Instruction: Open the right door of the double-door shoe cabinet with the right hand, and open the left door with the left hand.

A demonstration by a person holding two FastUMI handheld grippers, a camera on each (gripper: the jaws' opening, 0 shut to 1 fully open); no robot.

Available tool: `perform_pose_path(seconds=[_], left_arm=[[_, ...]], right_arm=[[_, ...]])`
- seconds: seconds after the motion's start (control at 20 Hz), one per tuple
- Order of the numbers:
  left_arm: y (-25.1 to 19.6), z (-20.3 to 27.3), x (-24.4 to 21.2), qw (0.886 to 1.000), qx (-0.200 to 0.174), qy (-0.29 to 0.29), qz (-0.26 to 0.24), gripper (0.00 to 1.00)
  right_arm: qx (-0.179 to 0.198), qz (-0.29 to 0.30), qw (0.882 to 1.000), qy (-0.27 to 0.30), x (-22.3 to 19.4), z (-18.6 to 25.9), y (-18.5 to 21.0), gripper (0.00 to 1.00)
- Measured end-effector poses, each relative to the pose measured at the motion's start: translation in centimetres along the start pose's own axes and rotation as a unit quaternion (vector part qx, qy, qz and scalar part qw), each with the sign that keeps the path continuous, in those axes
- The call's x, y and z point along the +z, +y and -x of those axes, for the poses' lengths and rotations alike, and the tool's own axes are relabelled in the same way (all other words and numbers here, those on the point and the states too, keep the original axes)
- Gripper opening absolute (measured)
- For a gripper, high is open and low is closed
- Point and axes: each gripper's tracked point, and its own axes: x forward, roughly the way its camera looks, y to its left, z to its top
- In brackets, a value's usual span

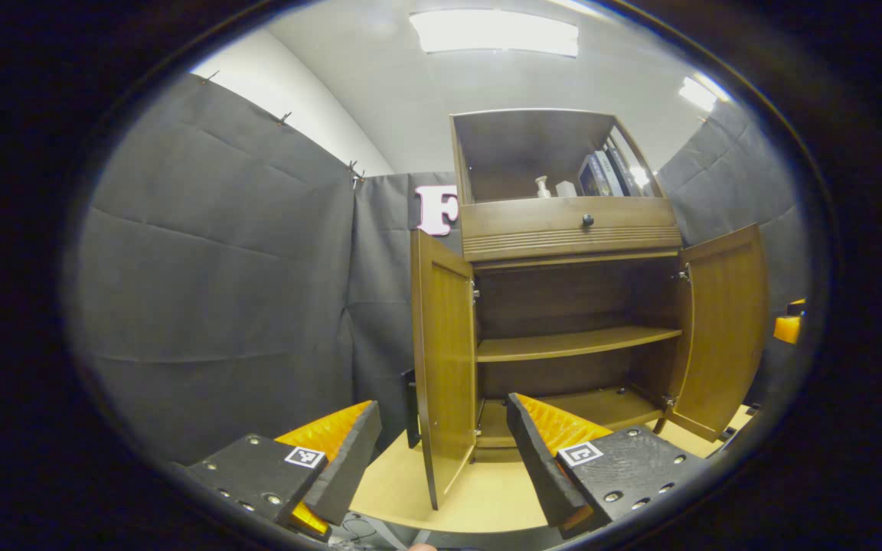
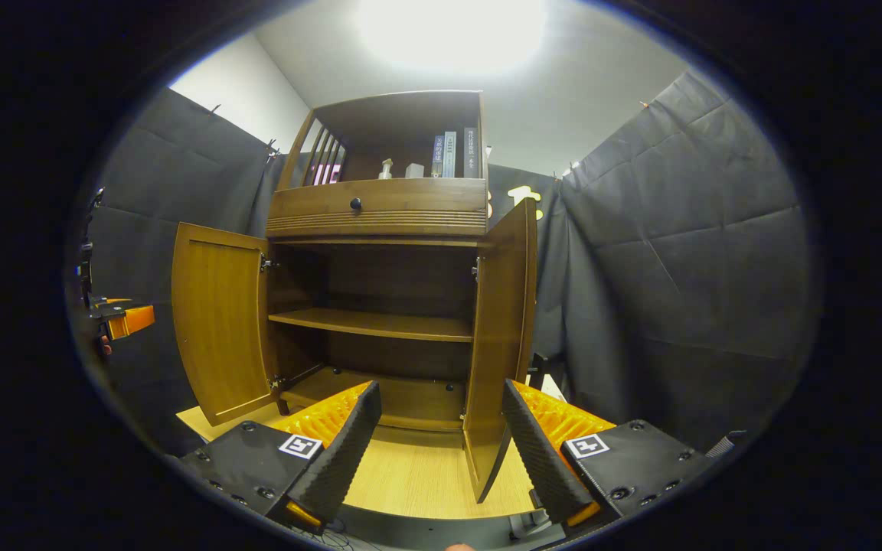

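Our left gripper (image 1: pixel 441 451) is open and holds nothing; the left door (image 1: pixel 443 360) stands wide open just ahead, edge toward us. Our right gripper (image 2: pixel 437 444) is open too, right door (image 2: pixel 498 337) swung out. We think both doors are done

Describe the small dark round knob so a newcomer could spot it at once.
Start at the tall brown wooden shoe cabinet with both lower doors swung open. Just above the open compartment runs a wide wooden drawer front with grooved trim. The small dark round knob sits at its centre, the only knob on that panel.
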Motion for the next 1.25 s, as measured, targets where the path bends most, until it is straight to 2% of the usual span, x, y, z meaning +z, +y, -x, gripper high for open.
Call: perform_pose_path(seconds=[0.1, 0.3, 0.5, 0.6, 0.7, 0.8, 1.15, 1.25], left_arm=[[0.0, 0.3, 0.1, 1.000, 0.000, -0.002, -0.003, 0.95], [0.1, 0.4, 0.5, 1.000, -0.001, -0.005, -0.008, 0.95], [0.0, 0.5, 0.9, 1.000, -0.003, -0.012, -0.012, 0.95], [0.1, 0.5, 0.9, 1.000, -0.005, -0.013, -0.011, 0.95], [0.1, 0.5, 1.0, 1.000, -0.005, -0.015, -0.010, 0.95], [0.1, 0.5, 1.0, 1.000, -0.006, -0.016, -0.007, 0.95], [0.2, 0.3, 0.8, 1.000, -0.007, -0.018, -0.003, 0.95], [0.2, 0.3, 0.9, 1.000, -0.009, -0.020, -0.005, 0.95]], right_arm=[[-0.005, 0.000, 1.000, -0.003, 0.0, 0.2, -0.4, 1.00], [-0.012, -0.001, 1.000, -0.005, 0.0, 0.3, -0.7, 0.97], [-0.017, -0.004, 1.000, -0.006, 0.0, 0.5, -0.8, 1.00], [-0.019, -0.003, 1.000, -0.008, 0.1, 0.6, -0.9, 0.97], [-0.020, -0.002, 1.000, -0.008, 0.1, 0.6, -0.8, 1.00], [-0.020, -0.003, 1.000, -0.009, 0.2, 0.6, -0.8, 0.97], [-0.023, -0.005, 1.000, -0.011, 0.1, 0.9, -0.9, 1.00], [-0.023, -0.005, 1.000, -0.009, -0.1, 0.8, -0.9, 0.97]])
